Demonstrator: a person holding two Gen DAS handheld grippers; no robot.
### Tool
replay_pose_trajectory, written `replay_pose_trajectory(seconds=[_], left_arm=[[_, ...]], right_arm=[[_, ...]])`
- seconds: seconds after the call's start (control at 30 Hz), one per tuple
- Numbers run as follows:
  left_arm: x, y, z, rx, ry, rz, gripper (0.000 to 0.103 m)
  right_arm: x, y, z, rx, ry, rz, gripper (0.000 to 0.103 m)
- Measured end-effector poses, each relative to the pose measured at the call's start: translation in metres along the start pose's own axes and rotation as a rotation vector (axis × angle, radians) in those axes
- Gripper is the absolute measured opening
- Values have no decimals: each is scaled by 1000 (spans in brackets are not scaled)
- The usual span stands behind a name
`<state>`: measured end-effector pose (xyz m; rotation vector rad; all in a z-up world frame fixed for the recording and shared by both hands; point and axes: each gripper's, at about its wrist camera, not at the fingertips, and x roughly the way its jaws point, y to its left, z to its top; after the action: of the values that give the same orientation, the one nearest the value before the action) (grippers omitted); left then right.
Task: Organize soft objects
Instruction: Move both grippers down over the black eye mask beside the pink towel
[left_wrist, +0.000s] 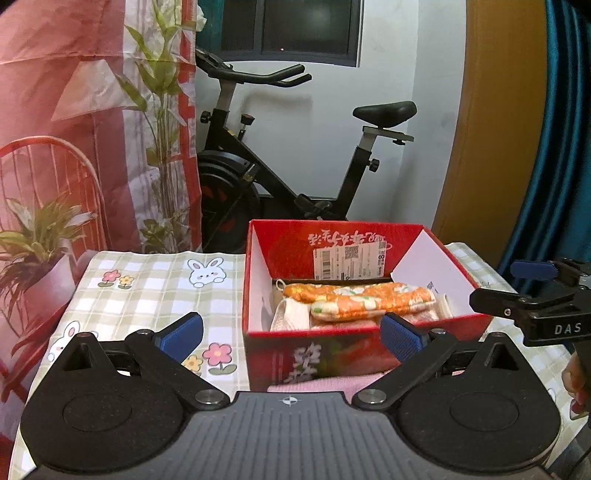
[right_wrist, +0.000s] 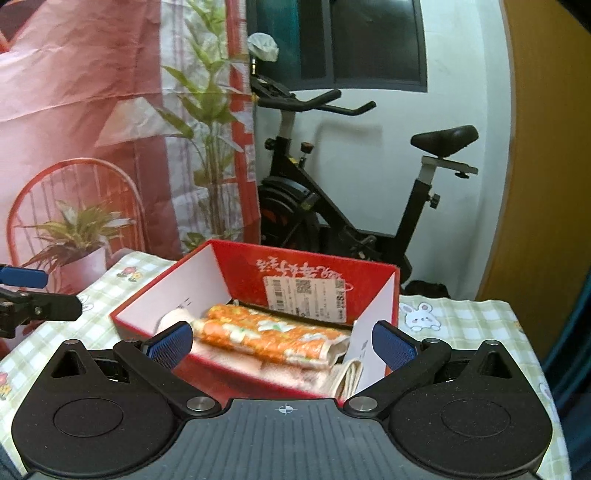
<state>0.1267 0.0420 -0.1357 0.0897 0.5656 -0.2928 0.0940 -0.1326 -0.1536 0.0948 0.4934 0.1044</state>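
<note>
A red cardboard box (left_wrist: 332, 343) stands open on the checked tablecloth. Inside it lie orange flowered rolled cloths (left_wrist: 365, 301), over white and pink folded cloths (left_wrist: 291, 314). A pink cloth (left_wrist: 314, 384) lies on the table in front of the box, just beyond my left gripper (left_wrist: 291, 336), which is open and empty. In the right wrist view the box (right_wrist: 166, 291) holds the same orange cloths (right_wrist: 266, 338) and a cream folded cloth (right_wrist: 349, 376) at its near right corner. My right gripper (right_wrist: 279, 345) is open and empty at the box's near edge; it also shows in the left wrist view (left_wrist: 517, 295).
The tablecloth (left_wrist: 159, 291) has rabbit and flower prints. A black exercise bike (left_wrist: 280, 173) stands behind the table. A printed backdrop (left_wrist: 74, 147) hangs at the left, a blue curtain (left_wrist: 561, 147) at the right. The left gripper's finger shows at the left edge (right_wrist: 37, 295).
</note>
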Motion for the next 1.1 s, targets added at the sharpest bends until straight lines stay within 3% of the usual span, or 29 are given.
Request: replay_pose_trajectory(seconds=[0.43, 0.8, 1.1], left_arm=[[-13, -1, -49, -92, 26, -2, 103], [-11, 0, -88, -138, 91, -33, 101], [9, -5, -109, -161, 181, -119, 83]], right_arm=[[-33, 21, -57, 4, -19, -7, 103], [-30, 18, -113, 76, 87, -32, 102], [-25, 16, -125, 79, 112, -26, 93]])
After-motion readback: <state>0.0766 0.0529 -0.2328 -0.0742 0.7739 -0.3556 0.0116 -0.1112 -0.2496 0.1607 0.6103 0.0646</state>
